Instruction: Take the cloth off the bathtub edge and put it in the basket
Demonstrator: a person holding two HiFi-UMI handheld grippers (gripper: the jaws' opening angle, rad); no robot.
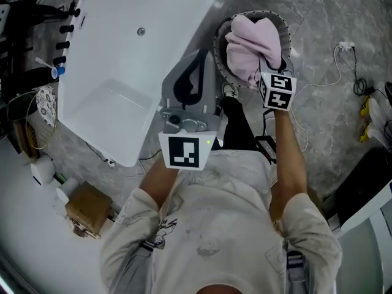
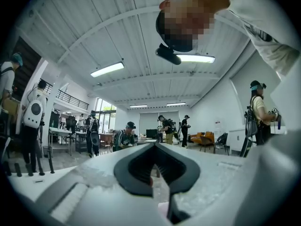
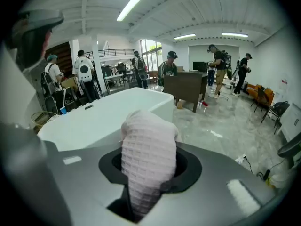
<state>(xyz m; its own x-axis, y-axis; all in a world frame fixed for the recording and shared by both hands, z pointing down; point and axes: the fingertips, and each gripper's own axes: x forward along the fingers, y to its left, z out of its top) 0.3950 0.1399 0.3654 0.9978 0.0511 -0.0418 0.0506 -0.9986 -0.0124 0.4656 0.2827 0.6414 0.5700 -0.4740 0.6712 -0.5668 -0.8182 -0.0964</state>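
A pink waffle-weave cloth point(image 1: 251, 45) hangs bunched over the round dark basket point(image 1: 285, 32), which stands on the floor beside the white bathtub point(image 1: 122, 72). My right gripper point(image 1: 269, 67) is shut on the cloth from above. In the right gripper view the cloth point(image 3: 148, 159) fills the gap between the jaws and hides the tips of the right gripper point(image 3: 149, 138), with the bathtub point(image 3: 103, 117) behind. My left gripper point(image 1: 201, 59) is over the tub's near corner. In the left gripper view the left gripper point(image 2: 154, 147) has its tips together and holds nothing.
A cardboard box point(image 1: 89, 208) sits on the floor at the lower left. Black tap fittings point(image 1: 67, 17) line the tub's far side. A white cable and plug point(image 1: 346, 45) lie on the grey floor right of the basket. A brown desk point(image 3: 186, 86) and several people stand further off.
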